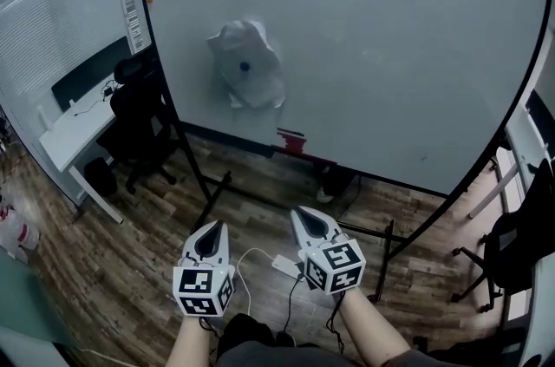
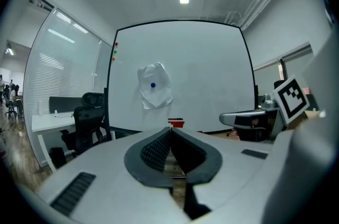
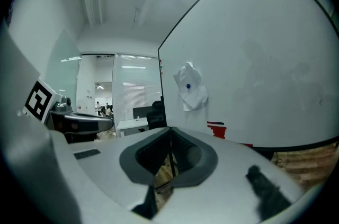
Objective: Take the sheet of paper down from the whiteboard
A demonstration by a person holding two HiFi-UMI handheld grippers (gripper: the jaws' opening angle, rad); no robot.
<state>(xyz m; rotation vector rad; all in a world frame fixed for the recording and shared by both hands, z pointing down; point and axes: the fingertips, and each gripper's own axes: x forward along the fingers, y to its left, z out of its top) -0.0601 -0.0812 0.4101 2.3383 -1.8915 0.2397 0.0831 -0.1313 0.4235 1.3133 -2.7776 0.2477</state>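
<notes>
At the bottom of the head view, the left gripper (image 1: pixel 212 226) and the right gripper (image 1: pixel 304 214) are pointing forward side by side. Both are sitting with their jaws pressed together and nothing between them. If they are not opening before they reach the board, they are only going to poke at it.

Just beyond them a white cable (image 1: pixel 247 268) is lying on the wood floor, near the black stand foot (image 1: pixel 208 190); stepping closer is risking a snag or a trip.

Farther off, left of centre in the upper frame, the sheet of paper (image 1: pixel 257 79) is hanging crumpled on the whiteboard (image 1: pixel 399 44), well apart from both grippers and pinned by a blue magnet (image 1: pixel 244 67). Tugging it from under that magnet is likely tearing it or dropping the magnet, and pushing hard is risking rocking the board.
</notes>
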